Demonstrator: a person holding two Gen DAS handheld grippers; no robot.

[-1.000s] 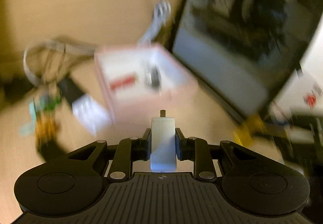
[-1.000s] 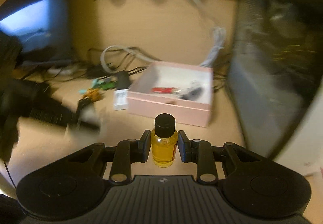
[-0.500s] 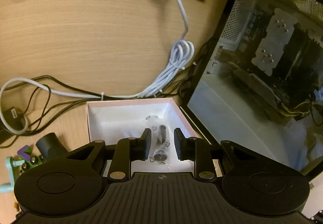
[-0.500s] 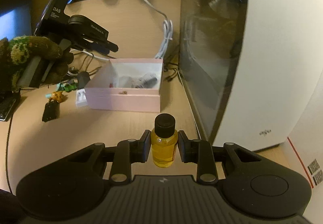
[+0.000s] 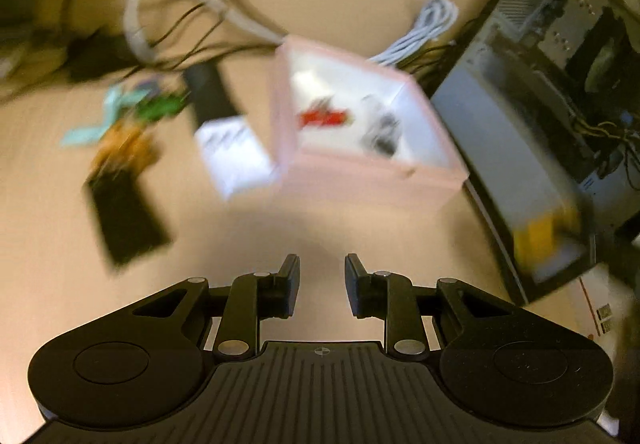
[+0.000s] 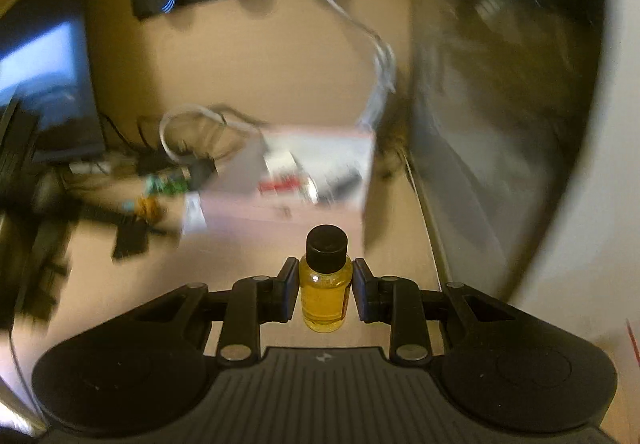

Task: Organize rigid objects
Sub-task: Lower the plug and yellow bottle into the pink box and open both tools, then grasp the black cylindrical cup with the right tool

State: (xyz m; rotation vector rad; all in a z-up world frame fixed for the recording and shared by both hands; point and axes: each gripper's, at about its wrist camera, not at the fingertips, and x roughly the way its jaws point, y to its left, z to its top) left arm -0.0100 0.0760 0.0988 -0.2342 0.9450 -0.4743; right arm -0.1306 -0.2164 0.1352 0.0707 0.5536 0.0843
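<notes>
Bottle (image 6: 325,280) of amber liquid sits upright between the fingers of our right hand-held gripper (image 6: 325,294), clamped at its body. Ahead of it and slightly left lies the pink box (image 6: 320,180), open-topped and blurred. We should carry the bottle level, clear the near wall, then lower before releasing. Our left hand-held gripper (image 5: 322,286) hangs parted and empty, the box (image 5: 360,132) ahead of it.

Box (image 5: 372,172) on tabletop (image 5: 240,236), PC case (image 5: 540,104) just right of it, small items (image 5: 132,132) left, cables (image 5: 188,16) behind; bottle (image 6: 324,284) between right fingers (image 6: 289,292).
</notes>
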